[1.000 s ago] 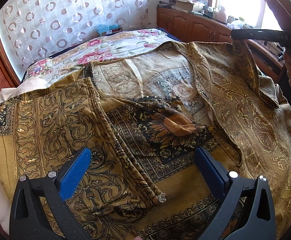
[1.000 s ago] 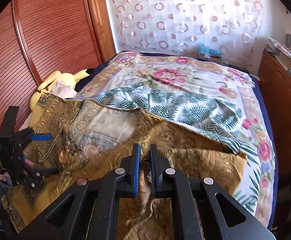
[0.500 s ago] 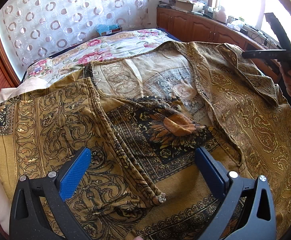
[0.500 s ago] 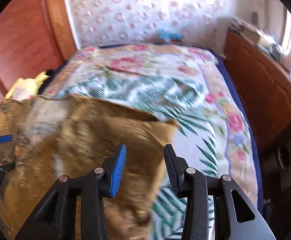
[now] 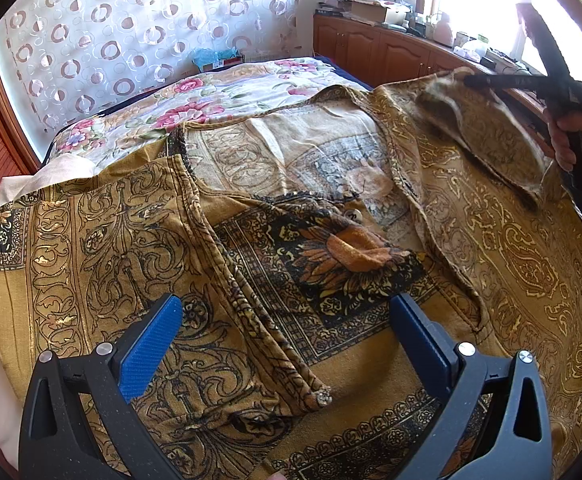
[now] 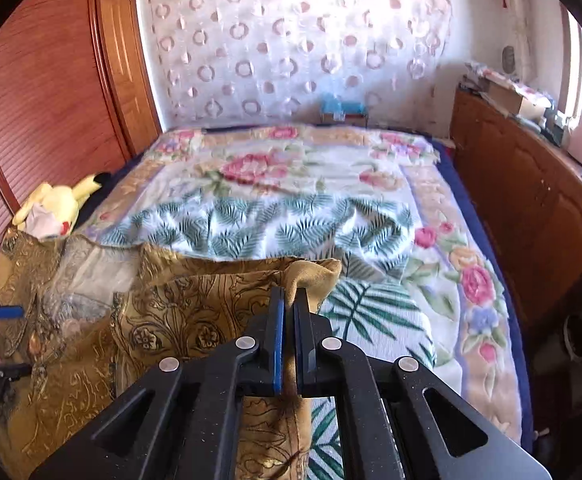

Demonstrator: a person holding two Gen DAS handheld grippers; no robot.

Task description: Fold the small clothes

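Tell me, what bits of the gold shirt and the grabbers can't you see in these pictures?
- Gold shirt: its bottom hem is cut off by the lower edge of the left wrist view.
- Right gripper: the pinched shirt corner is hidden inside its shut jaws.
- Left gripper: open, but its handle lies outside the picture.
- Yellow plush toy: half hidden behind the shirt in the right wrist view.

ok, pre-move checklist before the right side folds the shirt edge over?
1. Right gripper shut on the gold patterned shirt edge, jaws having just closed: ok.
2. Pinched edge lifted off the floral bedspread: ok.
3. Left gripper open, hovering over the shirt, nothing between its pads: ok.
4. Shirt flat at the near side: not ok, a seam ridge runs there.
5. How many fabric layers are pinched: cannot tell.
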